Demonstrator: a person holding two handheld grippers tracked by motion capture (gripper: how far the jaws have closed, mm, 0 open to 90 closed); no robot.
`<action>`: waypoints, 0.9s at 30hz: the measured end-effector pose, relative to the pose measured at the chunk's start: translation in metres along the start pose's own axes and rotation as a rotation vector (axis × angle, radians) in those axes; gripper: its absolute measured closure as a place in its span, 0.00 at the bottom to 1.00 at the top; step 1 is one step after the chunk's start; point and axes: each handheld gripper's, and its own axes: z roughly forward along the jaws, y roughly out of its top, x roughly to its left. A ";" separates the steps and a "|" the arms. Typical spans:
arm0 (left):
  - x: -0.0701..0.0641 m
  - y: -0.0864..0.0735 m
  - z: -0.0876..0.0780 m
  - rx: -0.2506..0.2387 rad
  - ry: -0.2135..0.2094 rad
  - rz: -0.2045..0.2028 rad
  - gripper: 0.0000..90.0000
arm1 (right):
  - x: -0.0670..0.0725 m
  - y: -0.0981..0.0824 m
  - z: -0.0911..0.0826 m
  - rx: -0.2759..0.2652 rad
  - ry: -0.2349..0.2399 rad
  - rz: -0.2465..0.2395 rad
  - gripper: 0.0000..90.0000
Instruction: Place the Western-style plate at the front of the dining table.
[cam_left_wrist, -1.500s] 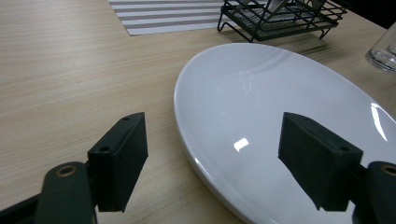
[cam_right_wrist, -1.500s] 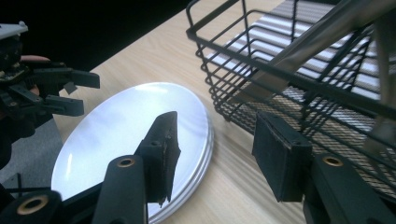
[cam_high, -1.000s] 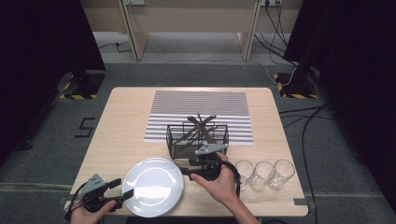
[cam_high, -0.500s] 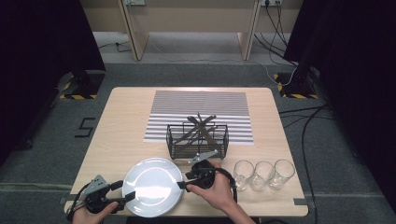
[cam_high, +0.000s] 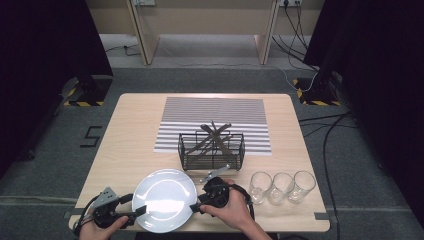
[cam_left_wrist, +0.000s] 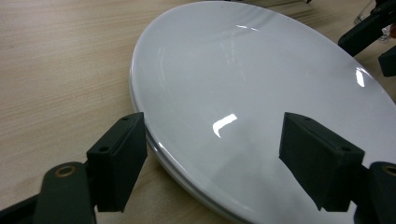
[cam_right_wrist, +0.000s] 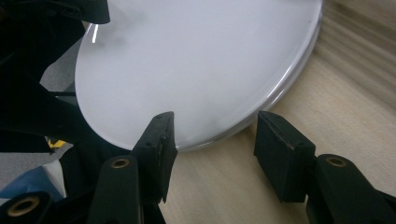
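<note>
Round white glossy ceramic plate (cam_high: 165, 199) lies flat at the near edge of the light wooden table (cam_high: 130, 145), directly between both tools. Left gripper (cam_left_wrist: 212, 154) spread wide, straddling the plate's left rim; right gripper (cam_right_wrist: 215, 140) likewise spread, its jaws bracketing the opposite rim. Neither pinches yet; both equally near.

Your left gripper (cam_high: 136, 204) is black, with a grey three-cornered plate on top and a dark cable looping off its rear. Your right gripper (cam_high: 196, 207) is black too, with a cable curling behind it. Both carry blocky matte jaws with brass-ringed pivot holes.
</note>
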 end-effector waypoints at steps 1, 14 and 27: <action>0.000 0.000 0.000 0.002 -0.001 0.000 0.26 | 0.000 0.000 0.000 0.004 0.005 -0.002 0.53; 0.001 0.000 0.001 0.019 0.004 0.018 0.26 | 0.001 -0.001 0.003 0.025 0.007 -0.004 0.54; 0.001 0.002 0.004 0.042 0.011 0.045 0.25 | 0.001 0.001 0.000 0.015 0.037 0.015 0.58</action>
